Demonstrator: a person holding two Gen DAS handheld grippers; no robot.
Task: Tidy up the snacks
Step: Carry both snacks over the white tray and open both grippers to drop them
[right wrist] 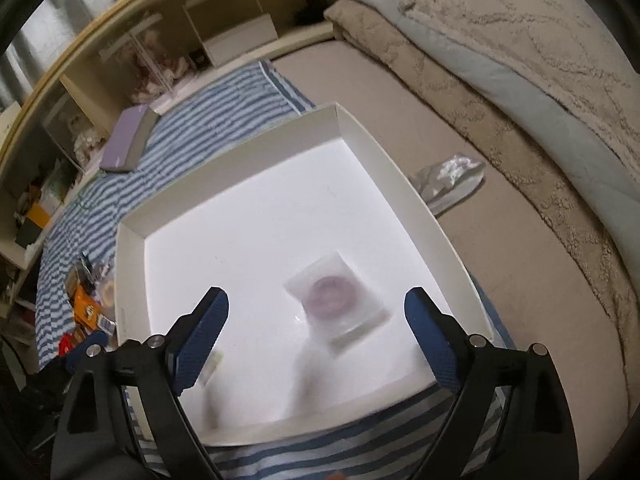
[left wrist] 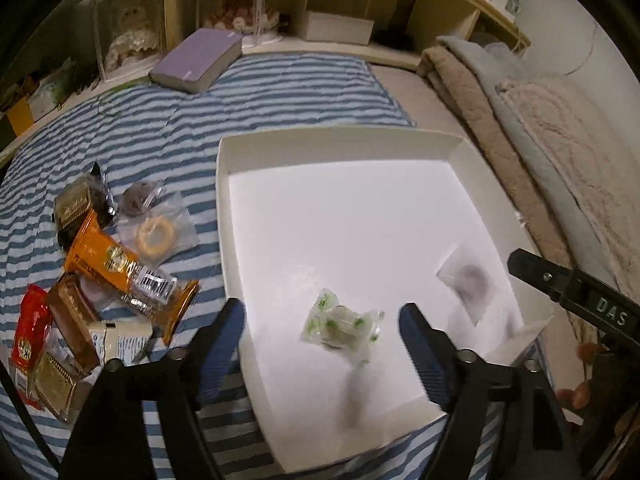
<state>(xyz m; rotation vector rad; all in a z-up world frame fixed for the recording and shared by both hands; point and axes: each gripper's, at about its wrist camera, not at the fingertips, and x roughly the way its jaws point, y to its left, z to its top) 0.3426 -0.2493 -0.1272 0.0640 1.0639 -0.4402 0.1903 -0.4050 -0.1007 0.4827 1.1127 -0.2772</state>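
A white open box (left wrist: pixel 224 184) (right wrist: pixel 132 236) lies on a blue-striped blanket. In it lie a clear packet with green print (left wrist: pixel 340 324) and a clear packet with a purple ring snack (left wrist: pixel 468 284) (right wrist: pixel 334 296). My left gripper (left wrist: pixel 322 320) is open above the green packet, not touching it. My right gripper (right wrist: pixel 316 312) is open above the purple ring packet; its body shows in the left wrist view (left wrist: pixel 576 296). A pile of snacks lies left of the box: an orange packet (left wrist: pixel 120 268), a yellow ring packet (left wrist: pixel 158 234), a red packet (left wrist: pixel 30 328).
A purple book (left wrist: pixel 198 60) lies at the blanket's far edge by wooden shelves (left wrist: pixel 360 12). Folded beige and grey blankets (left wrist: pixel 540 140) lie right of the box. A crumpled clear wrapper (right wrist: pixel 448 180) lies on the beige sheet beside the box.
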